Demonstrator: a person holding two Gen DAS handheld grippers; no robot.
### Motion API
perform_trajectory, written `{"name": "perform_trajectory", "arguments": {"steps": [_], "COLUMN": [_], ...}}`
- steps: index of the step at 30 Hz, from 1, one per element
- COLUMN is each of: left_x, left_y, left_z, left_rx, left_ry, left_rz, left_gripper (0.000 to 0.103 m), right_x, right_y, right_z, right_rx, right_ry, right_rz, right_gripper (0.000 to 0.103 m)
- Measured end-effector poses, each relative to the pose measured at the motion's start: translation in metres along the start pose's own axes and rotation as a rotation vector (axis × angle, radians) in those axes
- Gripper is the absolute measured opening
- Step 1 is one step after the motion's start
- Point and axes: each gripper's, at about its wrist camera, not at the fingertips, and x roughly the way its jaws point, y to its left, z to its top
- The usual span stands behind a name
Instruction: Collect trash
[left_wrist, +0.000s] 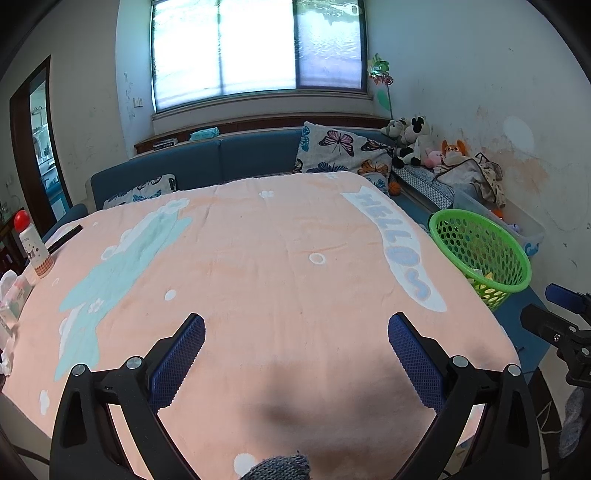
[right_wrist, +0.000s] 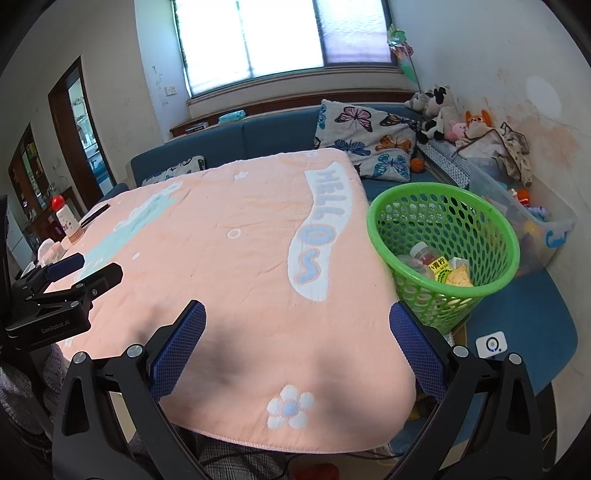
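Observation:
A green mesh basket (right_wrist: 443, 236) stands off the table's right edge, and in it lie a clear bottle (right_wrist: 424, 254), a yellow packet (right_wrist: 458, 277) and other wrappers. The same basket (left_wrist: 480, 251) shows at the right of the left wrist view. My left gripper (left_wrist: 295, 332) hovers open over the peach cloth-covered table (left_wrist: 258, 258), nothing between its fingers. My right gripper (right_wrist: 297, 321) is open too, over the table's near right corner, just left of the basket. Crumpled white tissue (left_wrist: 7, 291) lies at the table's left edge.
A white bottle with a red cap (left_wrist: 33, 247) and a dark remote (left_wrist: 66, 236) sit at the table's far left. Behind the table runs a blue sofa (left_wrist: 221, 158) with butterfly cushions and plush toys. A clear toy bin (right_wrist: 524, 218) stands right of the basket.

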Motion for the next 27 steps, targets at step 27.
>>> {"name": "perform_trajectory", "arguments": {"steps": [27], "left_x": [-0.0010], "left_y": [0.0001], "left_z": [-0.0021], "left_rx": [0.003], "left_ry": [-0.006], "left_rz": [0.016], "left_gripper": [0.096], "right_x": [-0.0044], "right_y": [-0.0019], "right_z": [0.0005], "right_rx": [-0.016], "right_ry": [-0.031], "right_rz": [-0.021], "right_gripper": [0.099]}}
